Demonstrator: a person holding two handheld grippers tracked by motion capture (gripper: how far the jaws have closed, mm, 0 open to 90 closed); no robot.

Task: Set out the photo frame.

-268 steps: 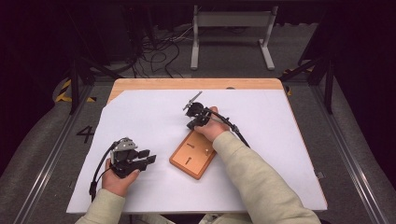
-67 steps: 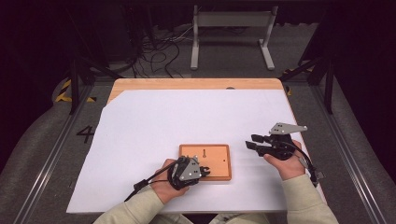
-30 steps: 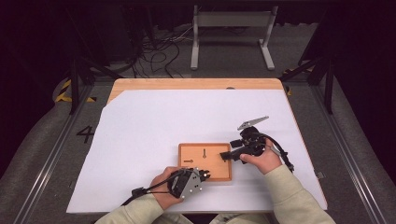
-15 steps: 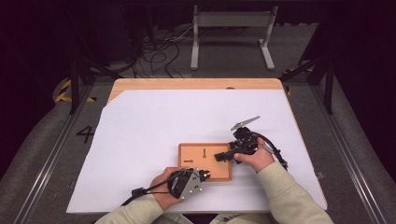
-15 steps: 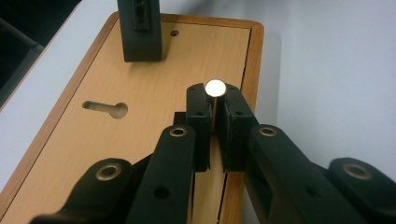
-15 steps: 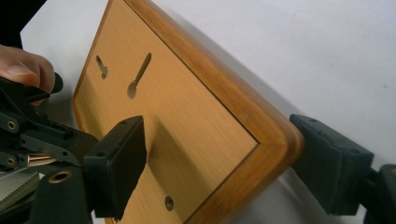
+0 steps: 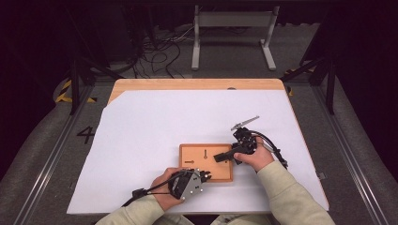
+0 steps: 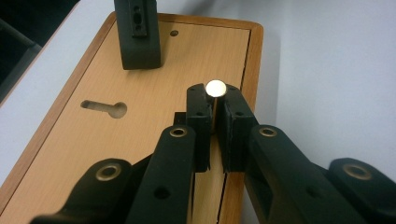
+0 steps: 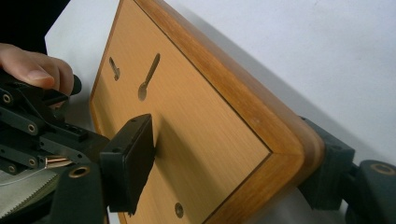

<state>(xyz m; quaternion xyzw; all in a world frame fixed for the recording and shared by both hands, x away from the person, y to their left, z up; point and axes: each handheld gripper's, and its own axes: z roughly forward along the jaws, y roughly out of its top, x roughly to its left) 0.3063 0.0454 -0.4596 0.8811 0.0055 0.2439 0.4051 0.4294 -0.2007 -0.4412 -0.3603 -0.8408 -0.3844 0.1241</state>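
My left tool (image 8: 215, 116) is clenched on a small metal pin (image 8: 215, 88), holding it upright over the near edge of the wooden board (image 7: 206, 161). My right tool (image 9: 224, 172) grips that board by its right corner, one jaw flat on the top face, the other pressed to the outer edge. The board lies on the white sheet (image 7: 155, 131) covering the tabletop (image 7: 197, 84), between my two hands. Two keyhole slots (image 7: 205, 154) are cut in its face.
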